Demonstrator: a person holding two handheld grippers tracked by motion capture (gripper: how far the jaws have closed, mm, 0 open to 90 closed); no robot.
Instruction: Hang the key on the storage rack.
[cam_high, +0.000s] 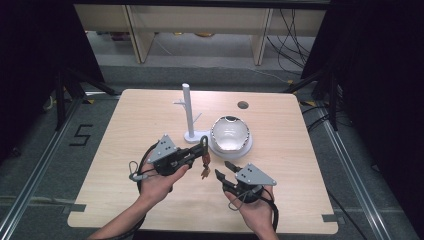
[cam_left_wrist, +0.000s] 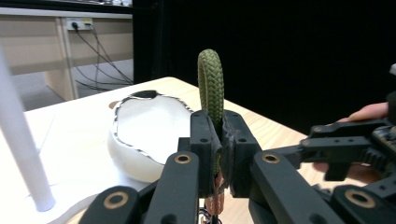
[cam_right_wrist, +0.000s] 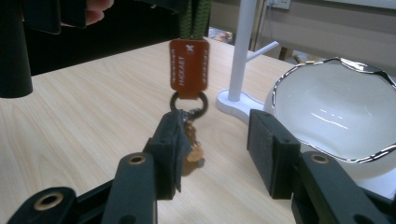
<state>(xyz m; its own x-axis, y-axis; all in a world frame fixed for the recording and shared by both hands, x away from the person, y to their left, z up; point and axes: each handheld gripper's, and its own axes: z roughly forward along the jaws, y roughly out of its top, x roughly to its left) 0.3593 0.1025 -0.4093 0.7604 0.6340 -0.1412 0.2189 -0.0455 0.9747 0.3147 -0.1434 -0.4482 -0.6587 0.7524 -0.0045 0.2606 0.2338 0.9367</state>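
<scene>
The desk (cam_high: 130, 145) carries a white bowl (cam_high: 229, 134) with a dark wavy rim at the centre and, just to its left, a white peg stand (cam_high: 189, 114) on a flat base. Nearer than both, a keychain is held in the air above the desk: its green braided loop (cam_left_wrist: 211, 84) is pinched between the pressed-together jaws of the left tool (cam_high: 202, 148), and the brown leather tag (cam_right_wrist: 189, 68), ring and keys (cam_right_wrist: 191, 151) hang below. The right tool (cam_high: 224, 170) is spread, pointed at the hanging part from just to its right.

The grip is judged narrow: only the braid is clamped, so a tug from the right tool could draw the loop out and drop the keys onto the desk. If the right tool were closed on the swinging keys rather than the tag, a slipping or glancing hold would be likely. The bowl and the stand lie close beyond the keychain, and a wide sweep could knock the thin stand over or strike the bowl's rim.

From the high view, the layout and the gap between the two tools are given, but the keychain is small. In the left gripper view the loop is seen rising above the clamp, the hanging part being mostly hidden. In the right gripper view the tag's print, the ring and the keys are seen, with the keys against one spread jaw; contact cannot be told.
</scene>
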